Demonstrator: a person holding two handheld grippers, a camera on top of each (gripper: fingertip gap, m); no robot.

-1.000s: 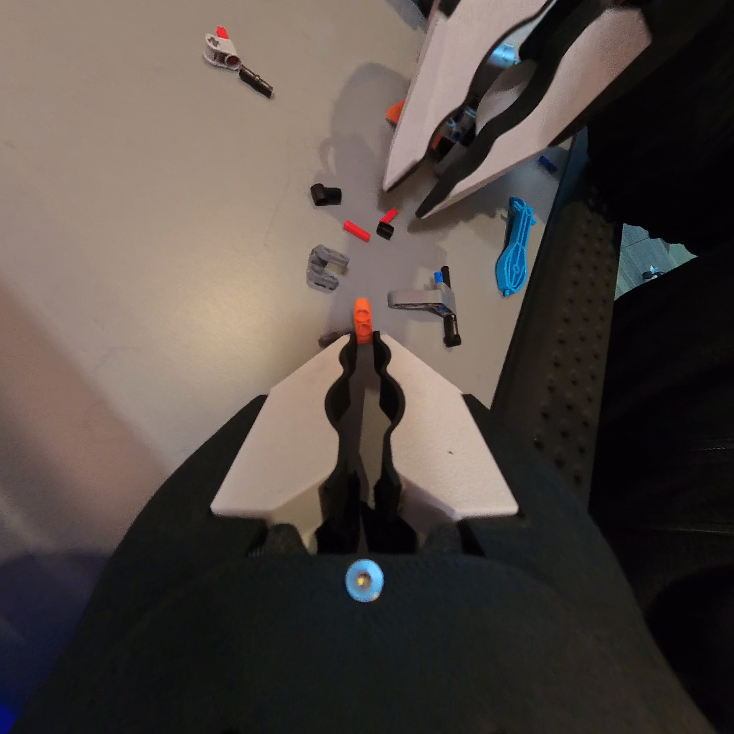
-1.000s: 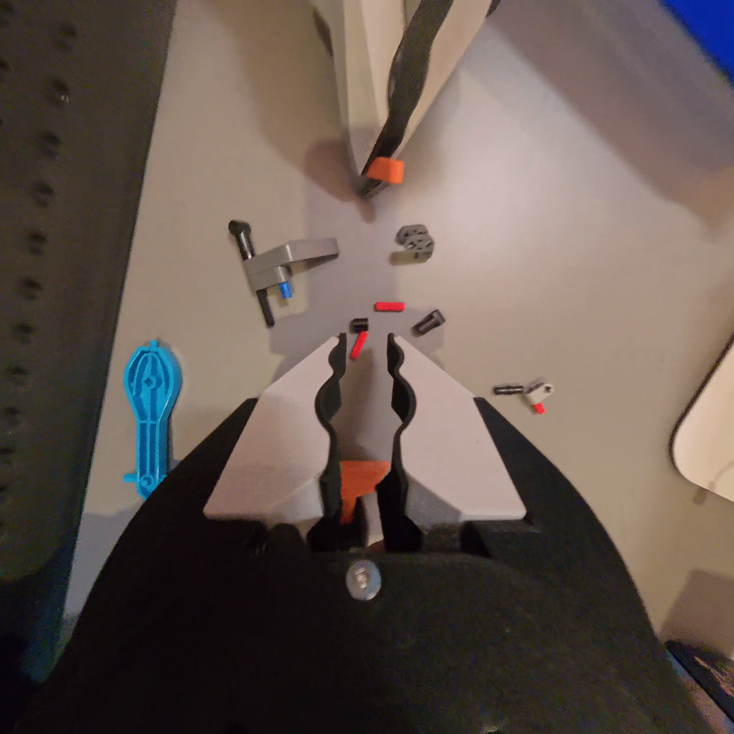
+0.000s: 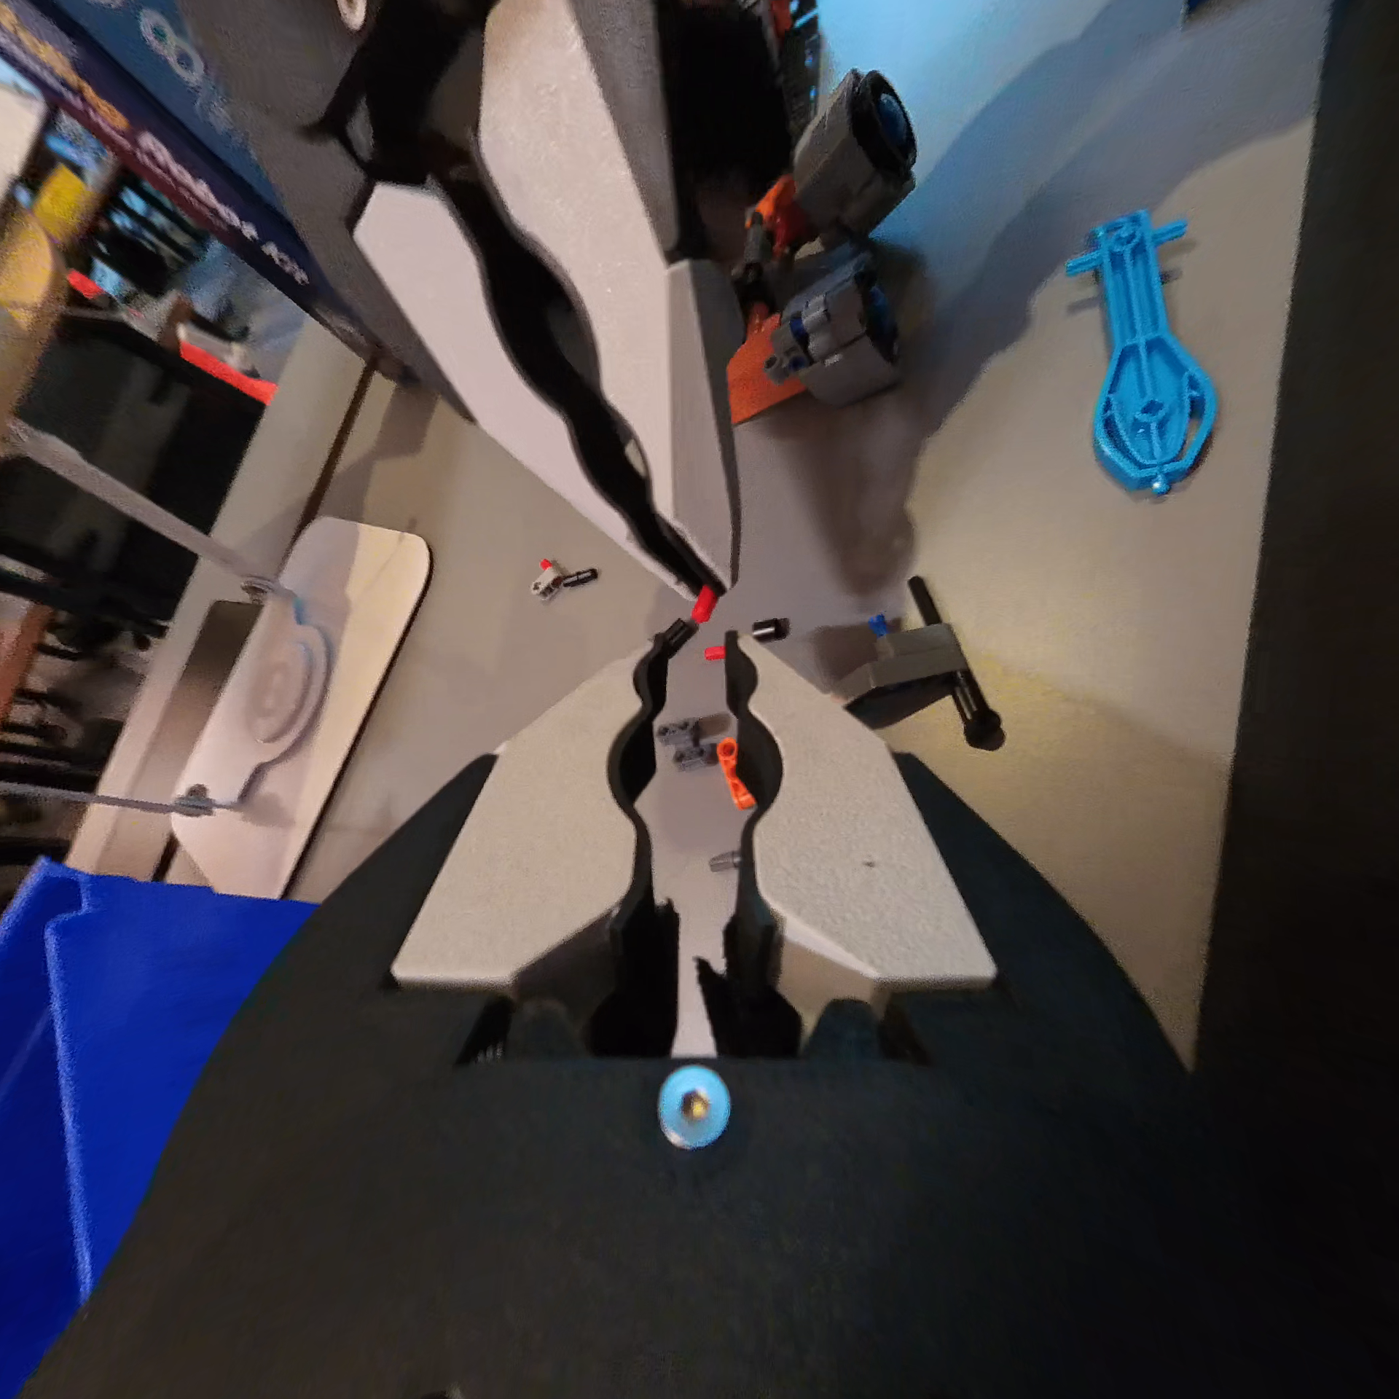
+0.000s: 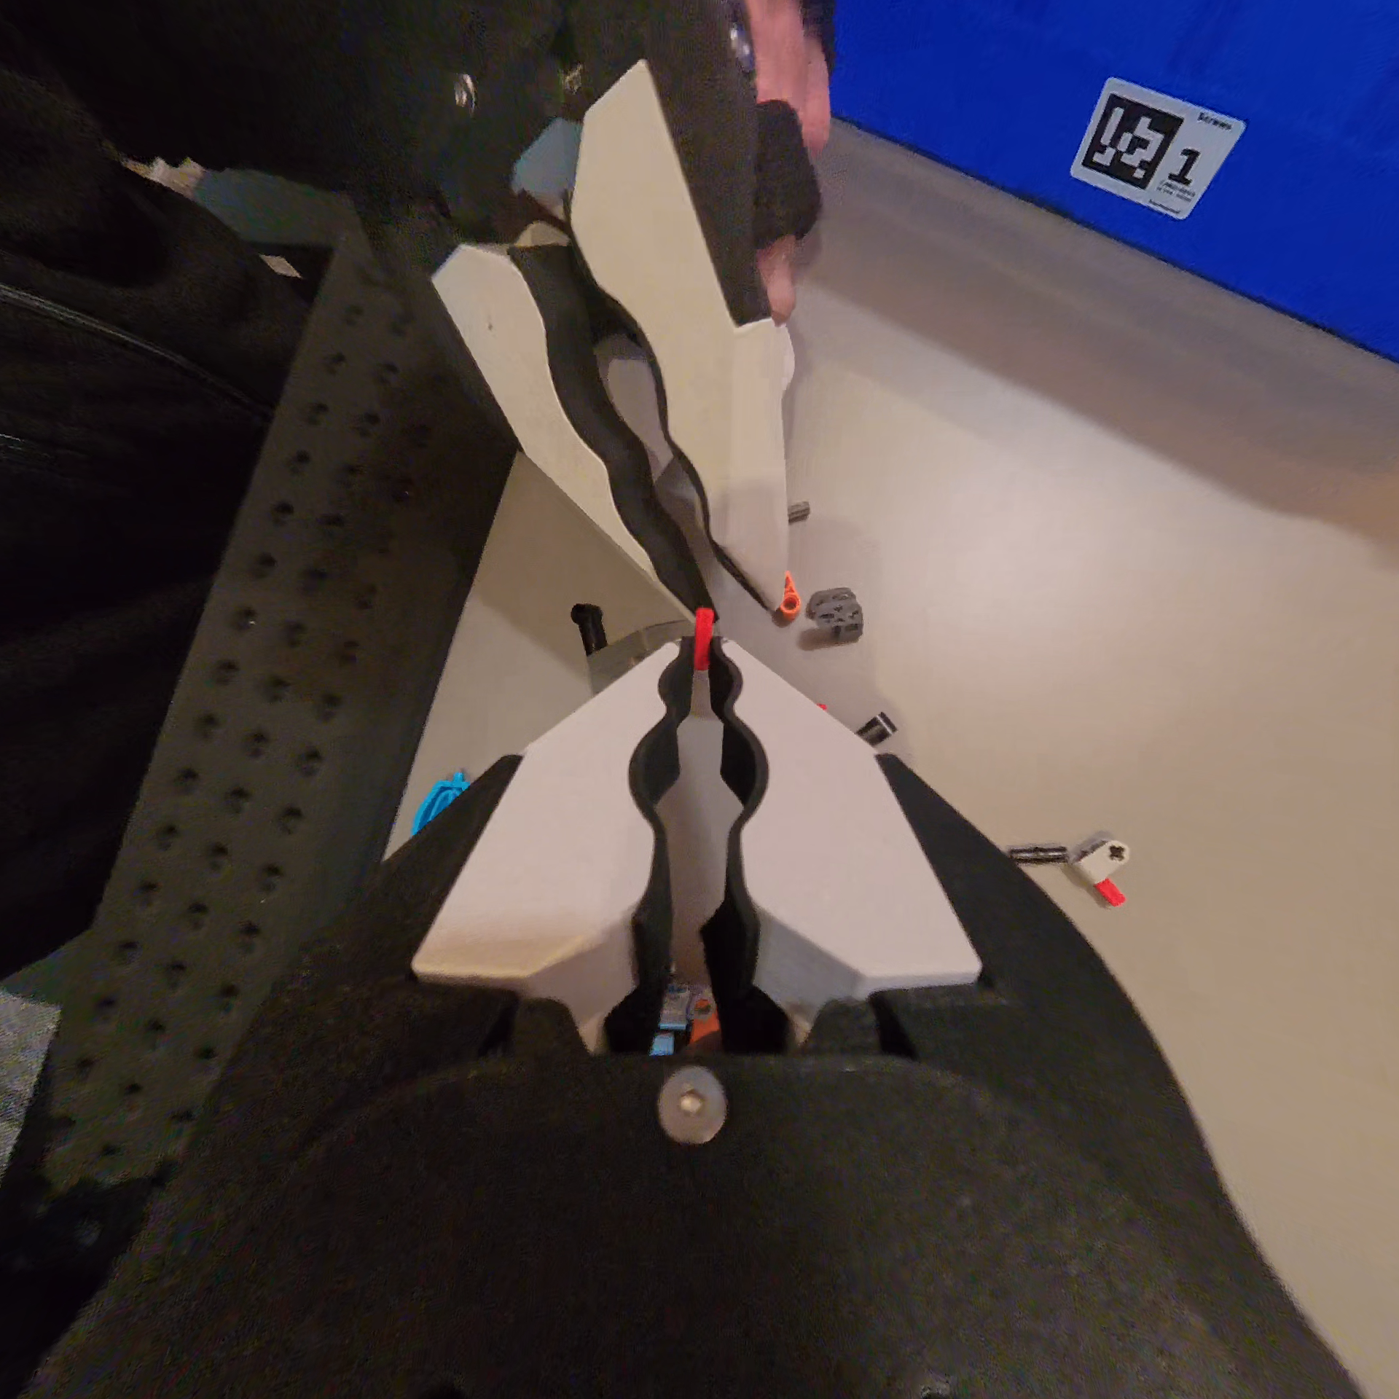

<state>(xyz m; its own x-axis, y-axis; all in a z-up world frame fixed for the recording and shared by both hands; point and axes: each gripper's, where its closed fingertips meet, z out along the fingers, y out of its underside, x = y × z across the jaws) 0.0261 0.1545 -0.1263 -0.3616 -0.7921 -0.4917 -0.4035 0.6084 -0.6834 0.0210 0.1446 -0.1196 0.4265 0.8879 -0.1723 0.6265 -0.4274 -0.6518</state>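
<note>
my right gripper (image 4: 702, 647) is pinching a small red pin (image 4: 704, 636) at its tips, lifted above the worktop (image 4: 1060, 606). my left gripper (image 3: 693, 643) is spread with nothing in it; between its fingers an orange connector (image 3: 733, 772) lies on the worktop beside a grey block (image 3: 689, 742). farther off, towards the worktop's right edge, lies a blue tool (image 3: 1143, 363).

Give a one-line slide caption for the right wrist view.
Right gripper pinches a red pin above the table, tip to tip with the left gripper.
</note>
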